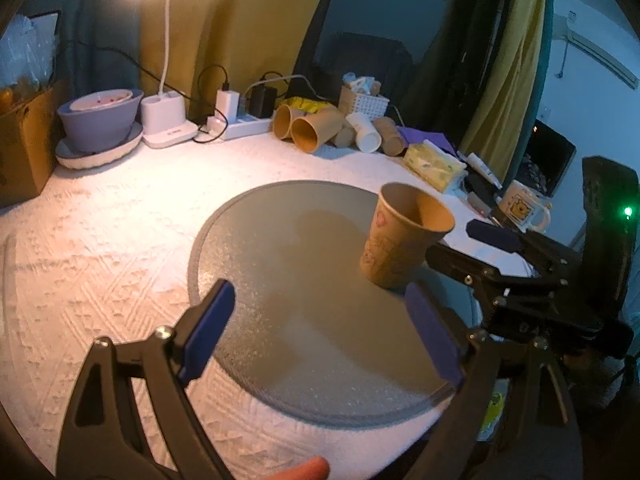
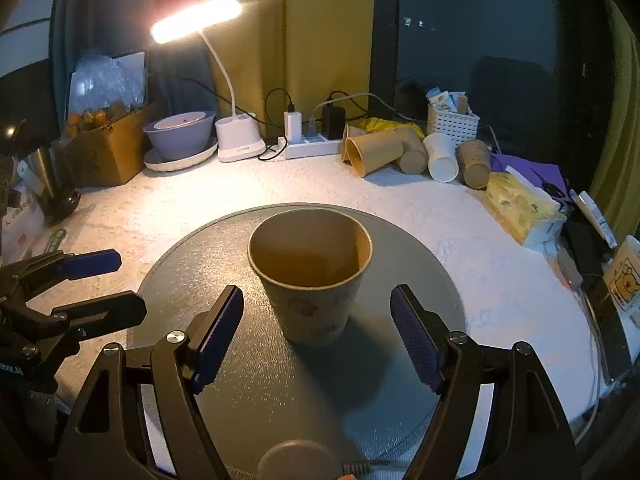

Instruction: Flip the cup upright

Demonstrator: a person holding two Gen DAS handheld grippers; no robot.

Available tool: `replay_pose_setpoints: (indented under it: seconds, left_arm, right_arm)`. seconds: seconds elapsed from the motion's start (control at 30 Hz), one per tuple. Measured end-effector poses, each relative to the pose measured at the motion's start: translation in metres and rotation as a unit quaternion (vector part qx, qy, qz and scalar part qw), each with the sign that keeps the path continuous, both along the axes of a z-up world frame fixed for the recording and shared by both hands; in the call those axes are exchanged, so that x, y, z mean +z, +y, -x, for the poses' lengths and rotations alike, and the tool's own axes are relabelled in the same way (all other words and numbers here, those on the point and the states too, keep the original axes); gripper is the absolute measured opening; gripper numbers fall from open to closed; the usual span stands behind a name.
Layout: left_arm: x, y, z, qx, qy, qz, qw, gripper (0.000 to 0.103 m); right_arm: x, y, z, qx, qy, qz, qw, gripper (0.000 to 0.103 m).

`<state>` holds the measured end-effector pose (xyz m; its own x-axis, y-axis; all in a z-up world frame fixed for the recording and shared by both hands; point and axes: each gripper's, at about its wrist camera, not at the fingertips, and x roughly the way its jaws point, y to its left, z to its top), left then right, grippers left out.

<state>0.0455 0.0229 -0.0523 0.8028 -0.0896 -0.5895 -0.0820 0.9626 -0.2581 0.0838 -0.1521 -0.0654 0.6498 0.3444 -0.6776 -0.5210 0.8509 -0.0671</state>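
Observation:
A brown paper cup (image 2: pixel 310 276) with a faint print stands upright, mouth up, on a round grey mat (image 2: pixel 248 380). My right gripper (image 2: pixel 316 320) is open, its blue-padded fingers apart on either side of the cup's lower part, not touching it. In the left wrist view the cup (image 1: pixel 404 236) stands at the mat's (image 1: pixel 280 264) right side, with the right gripper (image 1: pixel 460 256) beside it. My left gripper (image 1: pixel 320 332) is open and empty over the mat's near part, left of the cup. It also shows in the right wrist view (image 2: pixel 116 284).
Several paper cups (image 2: pixel 384 150) lie on their sides at the back. A desk lamp (image 2: pixel 236 136), power strip (image 2: pixel 312 146), purple bowl (image 2: pixel 180 136), cardboard box (image 2: pixel 104 152), white basket (image 2: pixel 452 122), tissue pack (image 2: pixel 520 204) and a mug (image 1: pixel 522 208) ring the white table.

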Motion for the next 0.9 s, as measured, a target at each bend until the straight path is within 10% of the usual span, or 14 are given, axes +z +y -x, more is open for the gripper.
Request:
replay_pose_setpoints:
  seconds: [0.9]
  left_arm:
    - [0.071, -0.029, 0.053, 0.012, -0.116, -0.070, 0.9906, 0.089]
  right_arm:
    - [0.070, -0.029, 0.059, -0.016, -0.084, -0.031, 0.996, 0.079]
